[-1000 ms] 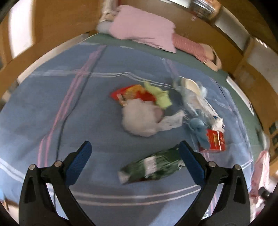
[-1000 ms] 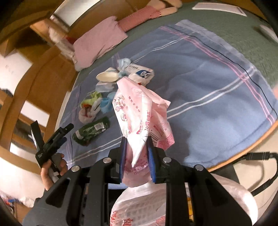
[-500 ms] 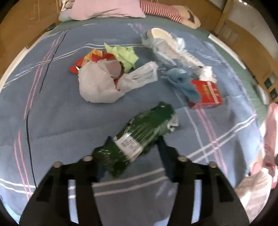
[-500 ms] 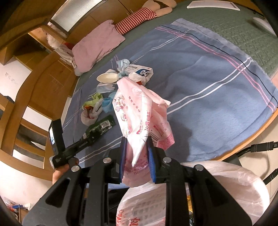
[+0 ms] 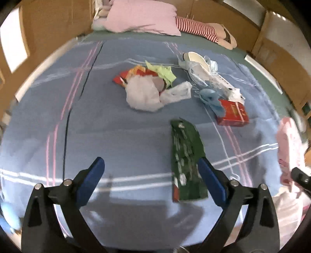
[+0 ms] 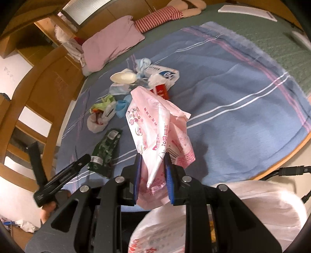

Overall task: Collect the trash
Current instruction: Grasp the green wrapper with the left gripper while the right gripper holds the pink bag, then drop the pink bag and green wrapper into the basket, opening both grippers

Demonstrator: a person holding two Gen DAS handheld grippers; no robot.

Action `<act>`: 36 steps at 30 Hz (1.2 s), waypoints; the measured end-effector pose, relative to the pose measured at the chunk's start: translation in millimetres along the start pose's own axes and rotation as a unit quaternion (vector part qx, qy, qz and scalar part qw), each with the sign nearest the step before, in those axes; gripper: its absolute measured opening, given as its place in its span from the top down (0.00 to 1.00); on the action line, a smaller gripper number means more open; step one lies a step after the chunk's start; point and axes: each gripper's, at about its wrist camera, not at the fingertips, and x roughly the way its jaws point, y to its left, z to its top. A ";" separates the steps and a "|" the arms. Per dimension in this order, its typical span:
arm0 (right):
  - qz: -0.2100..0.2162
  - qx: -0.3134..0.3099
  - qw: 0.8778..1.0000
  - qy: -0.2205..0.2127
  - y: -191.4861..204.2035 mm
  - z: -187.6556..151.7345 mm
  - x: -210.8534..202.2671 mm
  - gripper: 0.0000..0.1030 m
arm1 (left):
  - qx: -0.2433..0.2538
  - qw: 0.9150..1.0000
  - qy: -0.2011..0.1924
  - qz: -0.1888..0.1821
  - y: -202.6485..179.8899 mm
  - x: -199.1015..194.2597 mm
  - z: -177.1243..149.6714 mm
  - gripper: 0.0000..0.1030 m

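My left gripper (image 5: 149, 167) hovers low over the blue striped blanket (image 5: 116, 126), its jaws opening wide. A green snack wrapper (image 5: 186, 161) lies flat on the blanket between the fingers, close by the right one, and no pad presses on it. In the right wrist view, the right gripper (image 6: 153, 163) is shut on the neck of a pink printed plastic bag (image 6: 155, 124), which stands up in front of it. The green wrapper (image 6: 106, 148) lies to the bag's left, beside the left gripper (image 6: 64, 175). Farther back lie a white crumpled bag (image 5: 143, 95), a red box (image 5: 233, 114) and blue crumpled material (image 5: 211, 99).
A white bowl (image 5: 196, 58), a tissue pack (image 6: 163, 73), a light green wrapper (image 5: 163, 72) and a red wrapper (image 5: 124, 75) sit in the trash pile. A pink pillow (image 5: 143, 17) and striped doll (image 5: 196, 29) lie at the head end. A white bag (image 6: 252, 210) bulges below my right gripper.
Half a second ago the left jaws were closed around the green wrapper; now they stand wide and the wrapper lies lengthwise on the blanket. The right gripper keeps its hold on the pink bag.
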 end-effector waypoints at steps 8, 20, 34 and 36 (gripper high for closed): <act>-0.032 -0.027 0.999 -0.001 7.4 -8.4 4.2 0.77 | 0.056 0.988 0.105 -0.094 -48.8 52.3 0.9 0.55; -0.066 -0.089 0.992 -0.052 31.3 -21.5 -45.1 0.77 | 0.009 0.995 -0.042 -0.095 -11.9 -32.2 -15.7 0.77; -0.125 -0.122 0.983 0.051 -16.5 -85.8 -74.3 0.64 | 0.047 0.980 -0.100 -0.167 -58.7 -152.7 -76.0 0.77; -0.111 -0.104 0.988 0.042 -28.4 -92.5 -85.6 0.44 | 0.062 0.977 -0.087 -0.184 -75.2 -151.7 -87.8 0.77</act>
